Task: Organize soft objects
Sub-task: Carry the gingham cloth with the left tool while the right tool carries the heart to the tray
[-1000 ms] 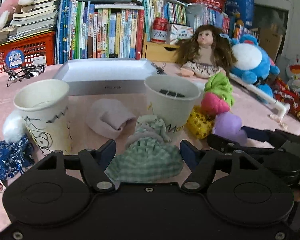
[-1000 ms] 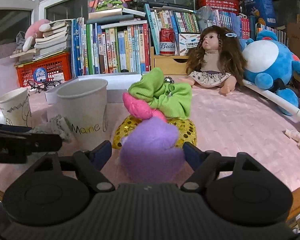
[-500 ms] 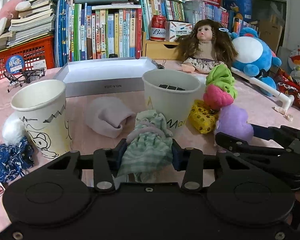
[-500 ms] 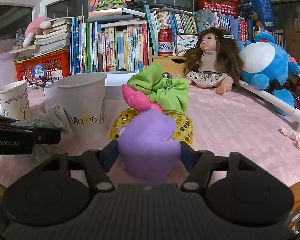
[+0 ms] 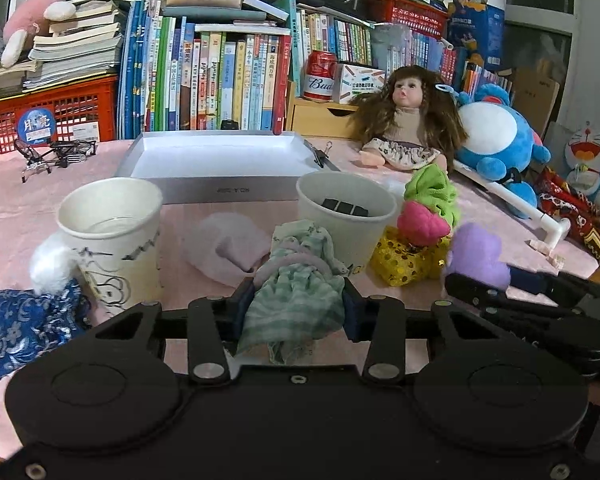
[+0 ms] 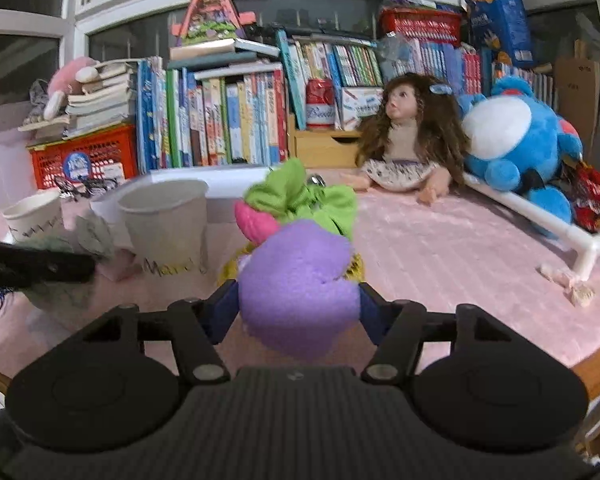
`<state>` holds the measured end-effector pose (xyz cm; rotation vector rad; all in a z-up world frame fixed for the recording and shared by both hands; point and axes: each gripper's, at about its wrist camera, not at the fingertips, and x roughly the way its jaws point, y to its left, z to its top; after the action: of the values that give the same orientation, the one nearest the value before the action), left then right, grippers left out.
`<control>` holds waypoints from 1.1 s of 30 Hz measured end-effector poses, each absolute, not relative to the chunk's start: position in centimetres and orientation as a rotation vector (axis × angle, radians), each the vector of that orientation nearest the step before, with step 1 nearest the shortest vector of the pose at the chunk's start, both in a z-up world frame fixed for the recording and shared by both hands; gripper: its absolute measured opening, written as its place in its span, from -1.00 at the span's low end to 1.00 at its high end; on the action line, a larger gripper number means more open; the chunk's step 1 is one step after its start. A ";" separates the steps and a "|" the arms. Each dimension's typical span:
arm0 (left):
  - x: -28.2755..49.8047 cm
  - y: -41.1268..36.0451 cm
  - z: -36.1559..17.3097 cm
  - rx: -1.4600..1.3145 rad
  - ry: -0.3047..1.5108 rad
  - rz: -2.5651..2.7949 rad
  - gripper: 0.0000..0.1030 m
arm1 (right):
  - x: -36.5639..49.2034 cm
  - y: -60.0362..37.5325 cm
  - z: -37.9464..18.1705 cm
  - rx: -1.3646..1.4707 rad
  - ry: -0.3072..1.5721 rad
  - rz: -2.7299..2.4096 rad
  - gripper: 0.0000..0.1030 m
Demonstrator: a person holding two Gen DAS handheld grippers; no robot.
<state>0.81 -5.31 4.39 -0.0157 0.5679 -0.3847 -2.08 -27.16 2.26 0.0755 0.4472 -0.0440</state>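
place: home playroom | shown by: children's books (image 5: 220, 80), doll (image 5: 404, 120), plush toy (image 5: 496, 140)

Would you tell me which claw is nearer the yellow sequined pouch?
Right. The right claw, holding the purple plush, sits just before the yellow sequined pouch; the left claw is farther left.

Left hand-held gripper (image 5: 298, 308) matte black, two round housings, silver screws on linkage arms, dark blue finger pads (image 5: 244, 300); right hand-held gripper (image 6: 298, 306) black, ribbed grey centre panel, same blue pads.
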 end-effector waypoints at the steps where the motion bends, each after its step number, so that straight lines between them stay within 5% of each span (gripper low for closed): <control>1: 0.8 -5.0 4.6 -0.023 0.570 -0.386 -0.21 | -2.0 -27.3 2.1 0.086 0.459 -0.041 0.28; 22: 5.5 -1.5 12.6 -0.090 0.505 -0.393 -0.21 | 1.1 -29.5 9.9 0.169 0.388 0.036 0.28; 33: 15.4 -1.7 16.0 -0.214 0.661 -0.397 -0.21 | 10.4 -29.7 13.7 0.182 0.486 0.227 0.28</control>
<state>15.37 -1.73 16.03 -0.2137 0.6613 -0.3969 10.36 -29.69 13.69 0.1819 0.4857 0.2268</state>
